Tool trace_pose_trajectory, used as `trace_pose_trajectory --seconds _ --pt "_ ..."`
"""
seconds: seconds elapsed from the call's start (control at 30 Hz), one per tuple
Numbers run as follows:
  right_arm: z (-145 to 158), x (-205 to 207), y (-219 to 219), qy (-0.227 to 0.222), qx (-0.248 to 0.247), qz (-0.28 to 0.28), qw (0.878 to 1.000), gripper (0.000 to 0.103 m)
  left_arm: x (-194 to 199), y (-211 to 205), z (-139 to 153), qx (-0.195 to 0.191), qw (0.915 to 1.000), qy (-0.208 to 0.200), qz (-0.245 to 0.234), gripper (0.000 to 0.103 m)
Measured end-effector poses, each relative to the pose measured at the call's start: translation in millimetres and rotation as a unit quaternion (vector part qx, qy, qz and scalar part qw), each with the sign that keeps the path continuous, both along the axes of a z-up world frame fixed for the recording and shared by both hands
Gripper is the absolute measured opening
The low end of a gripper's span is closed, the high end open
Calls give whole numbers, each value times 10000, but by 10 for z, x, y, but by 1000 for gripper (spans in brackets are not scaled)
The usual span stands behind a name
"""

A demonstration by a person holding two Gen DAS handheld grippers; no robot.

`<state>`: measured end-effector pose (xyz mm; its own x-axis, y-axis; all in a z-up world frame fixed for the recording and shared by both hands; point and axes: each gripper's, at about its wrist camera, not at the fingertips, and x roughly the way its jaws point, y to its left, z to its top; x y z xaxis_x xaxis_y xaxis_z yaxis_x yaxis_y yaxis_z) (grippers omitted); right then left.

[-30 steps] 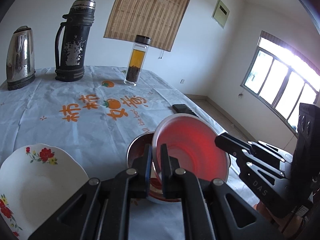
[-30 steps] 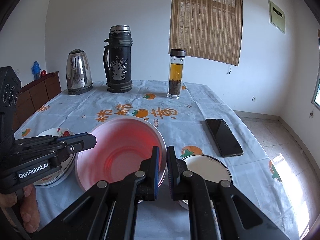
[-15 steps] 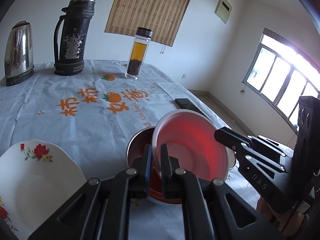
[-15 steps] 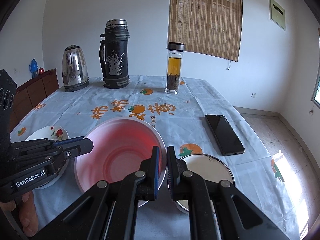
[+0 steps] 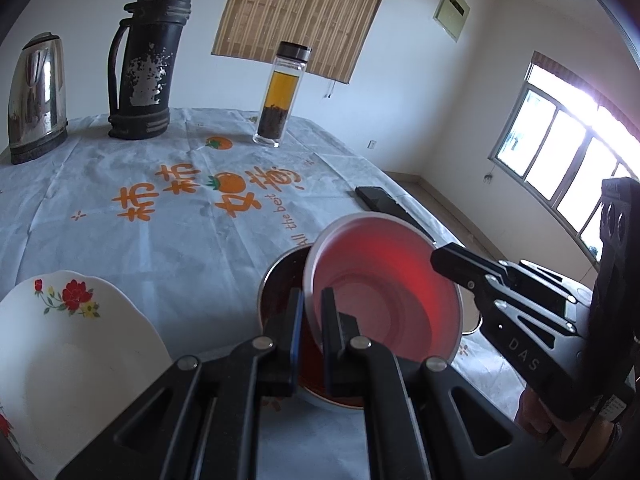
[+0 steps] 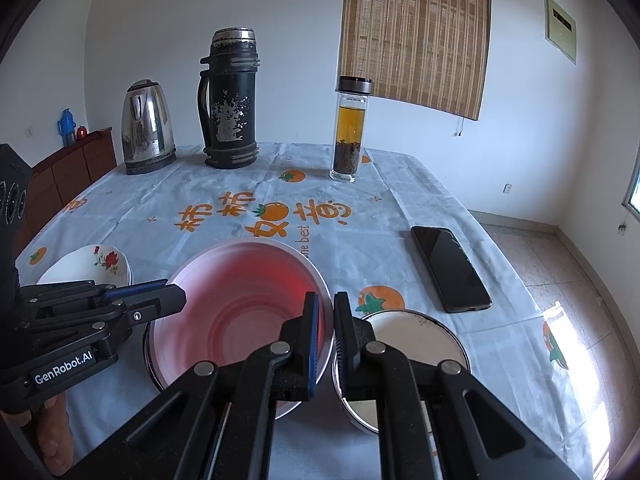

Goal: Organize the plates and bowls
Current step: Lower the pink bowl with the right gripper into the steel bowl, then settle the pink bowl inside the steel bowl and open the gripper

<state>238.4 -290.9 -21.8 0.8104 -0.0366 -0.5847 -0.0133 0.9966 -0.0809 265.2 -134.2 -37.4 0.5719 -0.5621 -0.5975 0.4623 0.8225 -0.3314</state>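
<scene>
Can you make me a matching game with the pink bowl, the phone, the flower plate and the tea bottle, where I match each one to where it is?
Things:
1. pink bowl
2. phone
3. flower plate
4. tea bottle

Places:
A. standing upright at the far side of the table, beside the black flask
B. pinched at its rim by the left gripper and the right gripper
C. lying flat near the table's right edge
D. on the cloth at the left, near the left gripper

Pairs: 1-B, 2-C, 3-D, 4-A
</scene>
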Motion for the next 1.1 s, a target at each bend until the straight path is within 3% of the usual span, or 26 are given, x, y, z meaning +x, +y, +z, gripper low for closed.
trace_pose_trajectory --seconds 1.1 --pt "-198 173 50 439 -174 174 9987 9 49 42 -92 104 9996 227 106 6"
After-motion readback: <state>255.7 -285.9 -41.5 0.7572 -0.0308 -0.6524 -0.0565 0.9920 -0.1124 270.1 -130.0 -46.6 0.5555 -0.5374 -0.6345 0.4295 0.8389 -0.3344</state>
